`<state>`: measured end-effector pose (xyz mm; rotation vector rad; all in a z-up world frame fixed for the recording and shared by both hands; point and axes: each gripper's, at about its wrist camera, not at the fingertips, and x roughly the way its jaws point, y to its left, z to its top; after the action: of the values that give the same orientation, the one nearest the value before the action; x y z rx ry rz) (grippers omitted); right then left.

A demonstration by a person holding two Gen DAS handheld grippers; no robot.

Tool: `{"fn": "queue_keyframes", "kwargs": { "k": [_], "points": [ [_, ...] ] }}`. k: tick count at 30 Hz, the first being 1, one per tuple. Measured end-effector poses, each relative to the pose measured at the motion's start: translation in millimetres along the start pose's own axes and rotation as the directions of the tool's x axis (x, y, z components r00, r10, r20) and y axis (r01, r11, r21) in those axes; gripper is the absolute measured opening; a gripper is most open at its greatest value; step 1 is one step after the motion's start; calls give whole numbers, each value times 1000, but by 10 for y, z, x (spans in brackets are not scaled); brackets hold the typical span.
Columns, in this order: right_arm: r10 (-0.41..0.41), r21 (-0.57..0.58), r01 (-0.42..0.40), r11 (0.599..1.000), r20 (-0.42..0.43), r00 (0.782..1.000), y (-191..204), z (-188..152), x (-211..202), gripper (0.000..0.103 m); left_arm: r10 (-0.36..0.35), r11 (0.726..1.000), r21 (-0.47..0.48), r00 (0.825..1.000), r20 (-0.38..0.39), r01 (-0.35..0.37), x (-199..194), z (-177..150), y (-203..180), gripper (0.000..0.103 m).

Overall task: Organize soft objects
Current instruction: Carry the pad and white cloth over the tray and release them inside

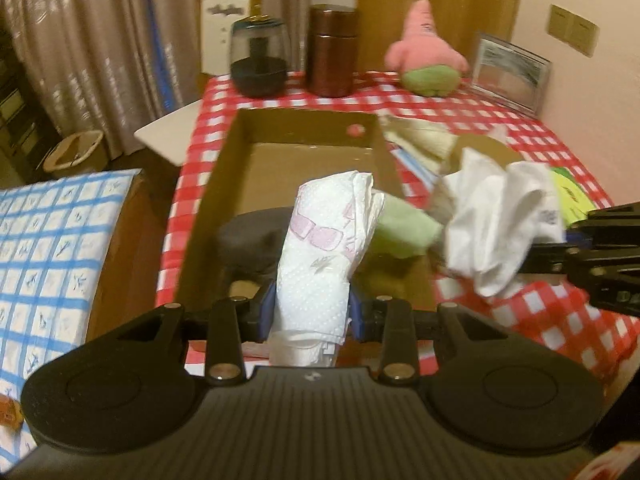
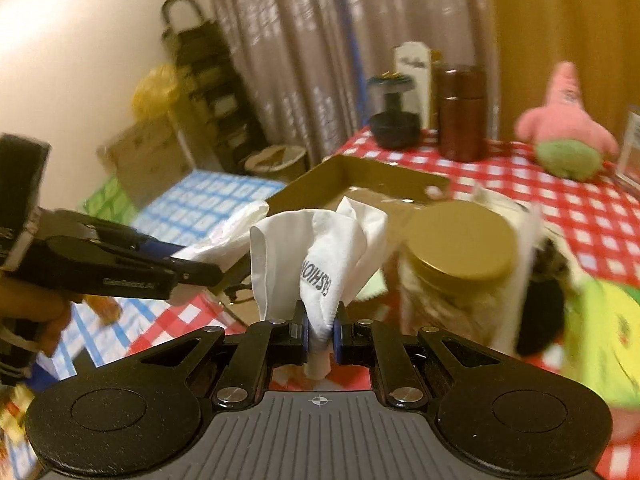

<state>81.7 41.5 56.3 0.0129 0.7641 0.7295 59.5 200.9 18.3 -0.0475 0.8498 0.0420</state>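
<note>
Red-and-white checked tablecloth [image 1: 460, 104] covers the table in both views; a long cardboard tray [image 1: 224, 184] lies on it. Only the left wrist view looks down into the tray: bare floor at the far end, a dark grey soft lump [image 1: 250, 240] and a pale green cloth [image 1: 400, 228] at the near end. The right wrist view catches just the tray's far corner [image 2: 340, 172].

Left gripper [image 1: 312, 314] pinches a white dotted cloth with pink print [image 1: 324, 240], held upright over the tray's near end. Right gripper [image 2: 320, 330] is pressed onto a white cloth with black lettering [image 2: 320, 252], bunched above the jaws; in the left view this cloth [image 1: 492, 220] hangs just right of the tray, over the tablecloth.

Only the right view shows the gold-lidded jar [image 2: 460, 244] clearly, close beside the right gripper, with a yellow-green packet [image 2: 600, 340] at its right. It also shows a dark shelf rack [image 2: 208, 92] and a yellow bag [image 2: 156, 88] against the wall.

Far end of table: pink starfish plush [image 1: 424, 48], brown canister [image 1: 332, 52], dark glass-domed container [image 1: 258, 56], framed picture [image 1: 508, 72]. Curtains [image 1: 80, 40] behind. A blue-and-white checked cover [image 1: 52, 240] sits left of the table, a bin [image 1: 74, 152] beyond it.

Right view is motion-blurred; the things behind the jar cannot be made out. The lettering on the cloth reads only in part.
</note>
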Motion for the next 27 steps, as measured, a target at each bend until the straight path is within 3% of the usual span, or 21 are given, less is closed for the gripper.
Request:
{"fn": "queue_keyframes", "kwargs": {
  "k": [12,16,21,23,24,25,27],
  "points": [
    [-60,-108,40,993,-196,979,58,217,1463,11,-7,1000,-11,999,-45,7,645,211,313,34],
    [-113,-118,92,989,-183,977,-17,311,1724,11,12,1000,-11,998,-60,-13,847,287,371,35],
    [-92,-127,75,989,-137,986,-37,432,1809,13,3,1000,-13,997,-80,-4,941,282,384,42],
    [-92,-135,72,988,-142,986,-15,432,1805,25,10,1000,-19,997,-78,-11,907,246,386,55],
    [-86,-140,65,988,-149,985,-19,417,1805,40,10,1000,-23,997,-76,-12,890,240,392,55],
    [-83,-146,60,988,-157,984,-12,413,1816,46,10,1000,-27,997,-72,-12,856,219,397,55],
    [-81,-153,56,987,-160,984,2,397,1799,52,17,999,-38,998,-63,-19,779,188,409,58]
  ]
}}
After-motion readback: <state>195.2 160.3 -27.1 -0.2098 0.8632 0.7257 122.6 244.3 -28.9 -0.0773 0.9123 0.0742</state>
